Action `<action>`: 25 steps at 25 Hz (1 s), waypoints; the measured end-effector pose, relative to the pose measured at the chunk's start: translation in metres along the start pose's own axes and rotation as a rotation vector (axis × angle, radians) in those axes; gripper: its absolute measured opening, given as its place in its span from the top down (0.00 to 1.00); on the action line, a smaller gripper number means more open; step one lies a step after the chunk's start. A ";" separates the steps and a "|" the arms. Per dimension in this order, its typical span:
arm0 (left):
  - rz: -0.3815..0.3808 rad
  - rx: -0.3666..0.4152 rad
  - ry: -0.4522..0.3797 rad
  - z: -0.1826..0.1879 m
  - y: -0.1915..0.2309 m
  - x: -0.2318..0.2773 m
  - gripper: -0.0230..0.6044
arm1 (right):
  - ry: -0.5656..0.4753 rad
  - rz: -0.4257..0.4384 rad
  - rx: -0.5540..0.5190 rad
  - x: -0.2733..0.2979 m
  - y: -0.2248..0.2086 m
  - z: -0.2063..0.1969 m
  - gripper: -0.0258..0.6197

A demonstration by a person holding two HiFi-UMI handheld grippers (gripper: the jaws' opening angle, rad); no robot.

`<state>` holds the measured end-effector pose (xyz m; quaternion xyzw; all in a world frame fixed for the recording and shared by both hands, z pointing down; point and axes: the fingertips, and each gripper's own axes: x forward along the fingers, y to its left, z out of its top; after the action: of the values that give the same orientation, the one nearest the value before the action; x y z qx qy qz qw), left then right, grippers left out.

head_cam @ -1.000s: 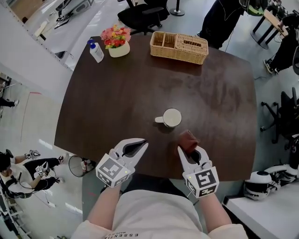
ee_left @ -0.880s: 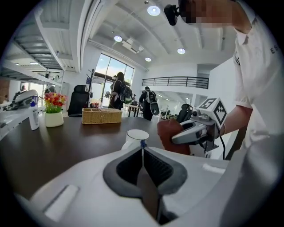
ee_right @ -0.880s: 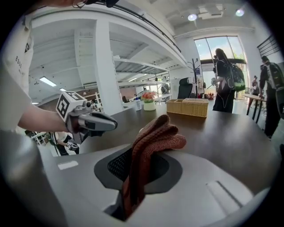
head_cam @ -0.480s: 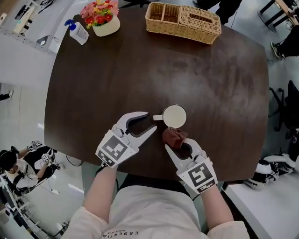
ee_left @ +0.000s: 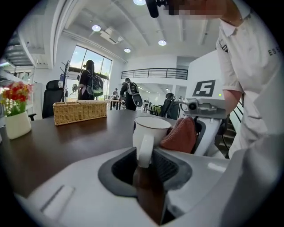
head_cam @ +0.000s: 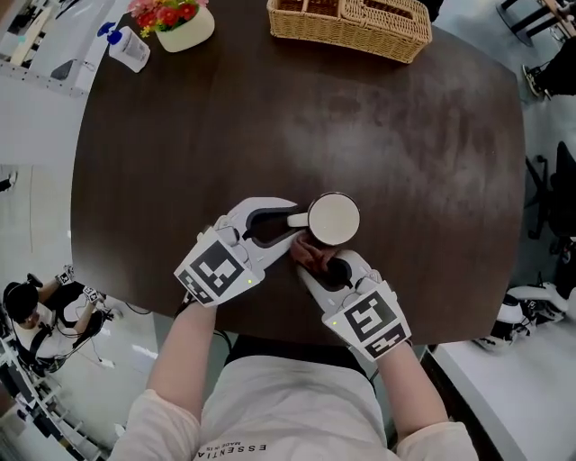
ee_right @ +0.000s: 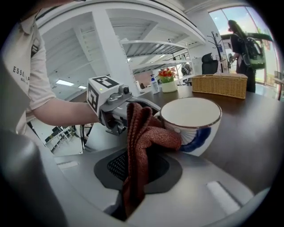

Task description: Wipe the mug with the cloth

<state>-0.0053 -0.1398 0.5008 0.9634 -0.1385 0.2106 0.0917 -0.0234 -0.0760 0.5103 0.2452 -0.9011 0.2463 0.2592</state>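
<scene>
A white mug point(head_cam: 333, 219) stands on the dark table point(head_cam: 180, 135) with its handle pointing left. My left gripper point(head_cam: 290, 224) has its jaws on either side of that handle, shut on it; in the left gripper view the mug handle point(ee_left: 145, 150) sits between the pads. My right gripper point(head_cam: 315, 261) is shut on a reddish-brown cloth point(head_cam: 310, 253), which is pressed against the mug's near side. In the right gripper view the cloth point(ee_right: 144, 133) hangs from the jaws and touches the mug point(ee_right: 195, 122), which has a blue mark on its wall.
At the table's far edge stand a wicker basket point(head_cam: 351, 22), a flower pot point(head_cam: 175, 22) and a small spray bottle point(head_cam: 126, 49). The near table edge lies just under both grippers. People stand in the background of the gripper views.
Both grippers have moved forward to the mug. The left one opened and now grips the handle. The right one has carried the cloth from the table's front up against the mug.
</scene>
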 end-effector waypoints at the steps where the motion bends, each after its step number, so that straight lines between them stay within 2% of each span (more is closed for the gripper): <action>1: -0.003 0.026 0.007 0.000 -0.001 0.000 0.82 | -0.001 -0.006 0.021 -0.001 -0.003 -0.002 0.84; 5: -0.040 0.111 0.048 -0.004 -0.004 0.001 0.84 | -0.005 -0.037 0.112 -0.007 -0.019 -0.010 0.84; 12: -0.119 0.165 0.065 -0.006 -0.009 -0.001 0.84 | 0.043 -0.109 0.164 -0.026 -0.045 -0.029 0.84; 19: -0.145 0.174 0.069 -0.008 -0.008 -0.007 0.84 | 0.006 -0.268 0.289 -0.059 -0.094 -0.035 0.84; 23: -0.184 0.182 0.074 -0.011 -0.009 -0.011 0.84 | 0.007 -0.347 0.244 -0.067 -0.126 -0.018 0.84; 25: -0.216 0.190 0.082 -0.012 -0.010 -0.014 0.84 | 0.027 -0.349 0.178 -0.061 -0.136 -0.006 0.84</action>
<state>-0.0185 -0.1240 0.5043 0.9676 -0.0094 0.2510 0.0279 0.1021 -0.1566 0.5220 0.4164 -0.8160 0.2798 0.2872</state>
